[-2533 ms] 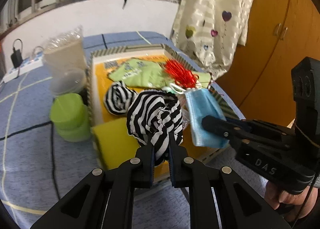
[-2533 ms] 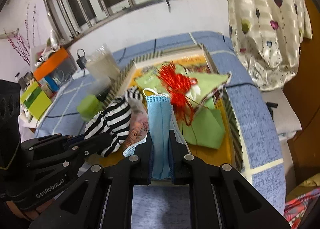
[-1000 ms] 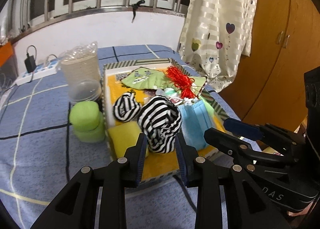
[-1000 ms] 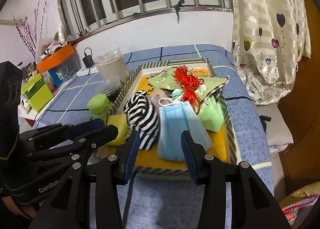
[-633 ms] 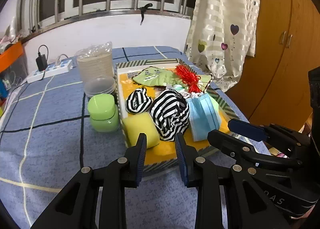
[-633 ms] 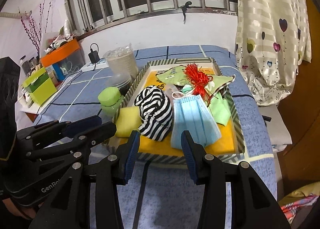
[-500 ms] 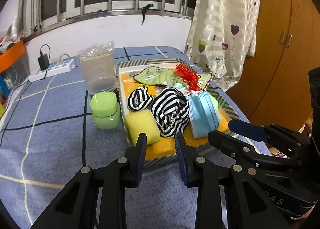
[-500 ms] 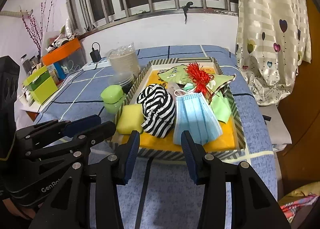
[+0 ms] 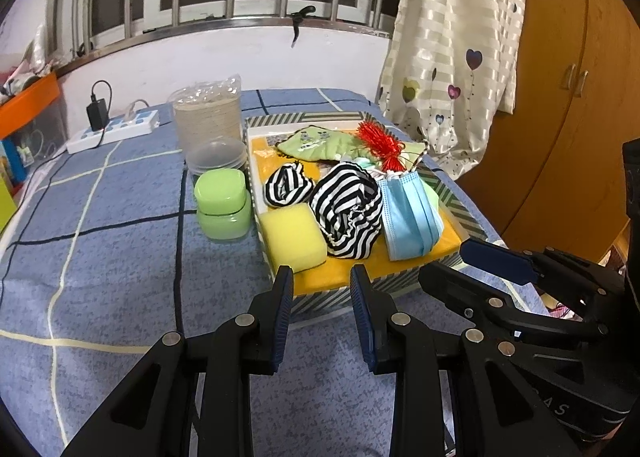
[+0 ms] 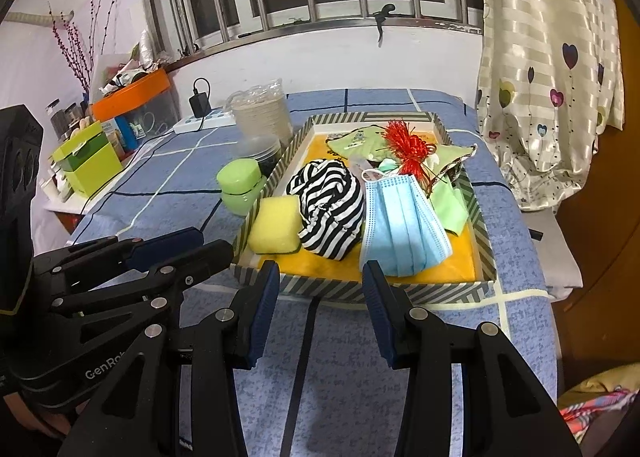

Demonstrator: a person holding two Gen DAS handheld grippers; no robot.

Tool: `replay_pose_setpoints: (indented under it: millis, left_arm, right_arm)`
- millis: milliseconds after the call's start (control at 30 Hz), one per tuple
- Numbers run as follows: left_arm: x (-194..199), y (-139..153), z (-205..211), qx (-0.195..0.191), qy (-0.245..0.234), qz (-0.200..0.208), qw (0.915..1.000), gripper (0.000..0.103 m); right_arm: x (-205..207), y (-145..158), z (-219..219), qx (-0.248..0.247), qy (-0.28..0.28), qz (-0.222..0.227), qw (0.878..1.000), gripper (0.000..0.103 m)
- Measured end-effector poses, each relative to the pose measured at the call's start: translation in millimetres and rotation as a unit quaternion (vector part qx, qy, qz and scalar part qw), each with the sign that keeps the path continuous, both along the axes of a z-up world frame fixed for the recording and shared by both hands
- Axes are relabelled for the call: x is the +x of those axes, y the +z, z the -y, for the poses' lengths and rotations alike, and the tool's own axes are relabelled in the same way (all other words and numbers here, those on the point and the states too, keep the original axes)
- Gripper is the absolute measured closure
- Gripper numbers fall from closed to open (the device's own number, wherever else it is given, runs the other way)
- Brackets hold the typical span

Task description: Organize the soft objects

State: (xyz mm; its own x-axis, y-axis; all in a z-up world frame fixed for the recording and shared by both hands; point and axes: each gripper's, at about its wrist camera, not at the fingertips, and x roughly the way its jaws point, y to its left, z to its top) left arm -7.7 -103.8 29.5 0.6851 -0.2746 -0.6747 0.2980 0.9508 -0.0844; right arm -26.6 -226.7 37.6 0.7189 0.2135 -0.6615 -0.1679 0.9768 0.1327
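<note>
Both tools empty, jaws apart: left tool (image 9: 321, 289) and right tool (image 10: 319, 283) have let go and backed off the tray (image 10: 360, 289). Striped cloth (image 10: 328, 209) and mask (image 10: 402, 229) now lie in tray, approx. 12 o'clock of tools. Placement prob. done.

- right gripper (image 10: 318, 273) jaws apart, nothing between, hovering over the tablecloth (image 10: 352, 369) just short of the tray's near edge
- left gripper (image 10: 200, 243) jaws apart, empty, near the tray's near left corner
- striped tray (image 10: 384, 289) holds yellow sponge (image 10: 276, 229) at near left corner, striped cloth (image 10: 330, 209) beside it, blue face mask (image 10: 402, 229) toward near right
- red tassel (image 10: 408, 147) and green cloth (image 10: 450, 205) toward the tray's far and right edges
- green jar (image 10: 240, 183) on the cloth, just outside the tray's left edge
</note>
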Motion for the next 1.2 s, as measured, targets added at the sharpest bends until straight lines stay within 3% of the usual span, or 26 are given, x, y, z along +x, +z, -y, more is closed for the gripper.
replay_pose_setpoints:
  millis: [1200]
  left_arm:
    - [11,-18,5,0.017,0.008,-0.026,0.9995,0.075]
  right_arm:
    - [8,-18,2,0.005,-0.003,-0.025,1.0,0.059]
